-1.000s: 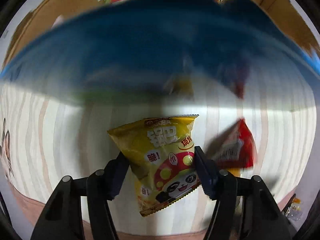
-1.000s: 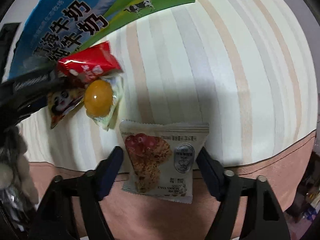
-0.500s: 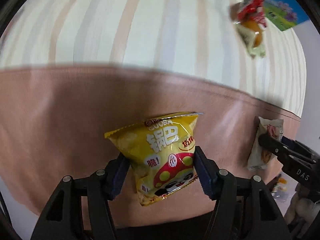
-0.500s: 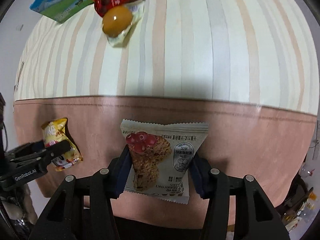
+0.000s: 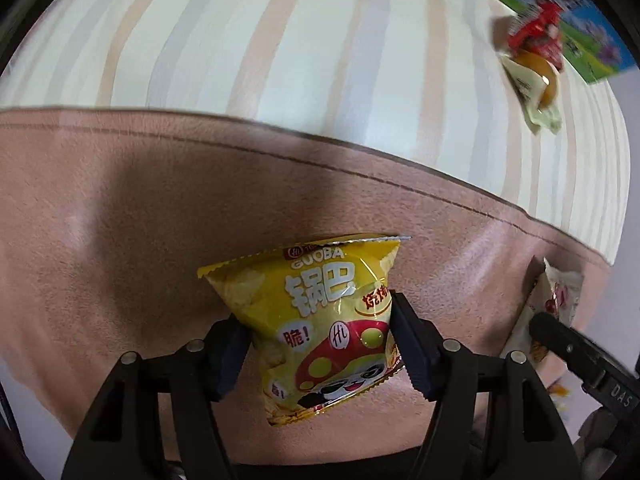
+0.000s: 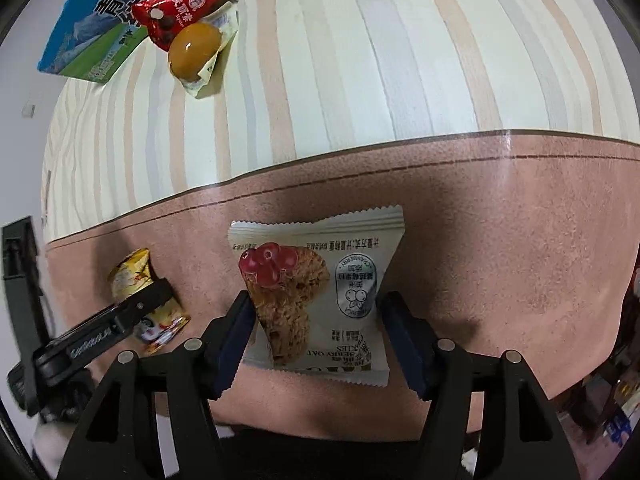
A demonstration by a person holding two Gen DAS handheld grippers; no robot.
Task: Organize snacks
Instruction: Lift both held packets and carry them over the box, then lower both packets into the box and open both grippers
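We read the setting as a home. The surface under everything is a cloth [image 6: 360,80] in cream with peach and grey stripes and a broad pink suede-like border, household textile in look. On it we note a blue-green milk carton box [image 6: 80,40], a red snack packet [image 6: 176,12] and a wrapped braised egg [image 6: 196,50]. The room edges are dark and cluttered; we cannot tell more.

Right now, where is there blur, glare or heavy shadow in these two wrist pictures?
Left wrist view: the red packet and milk carton at top right are smeared, while the yellow crisp bag in the left tongs is sharp, with a dark shadow behind it. Right wrist view: mostly sharp; the oat cookie pack in the right tongs casts a shadow, and the cloth's seam shows glare.
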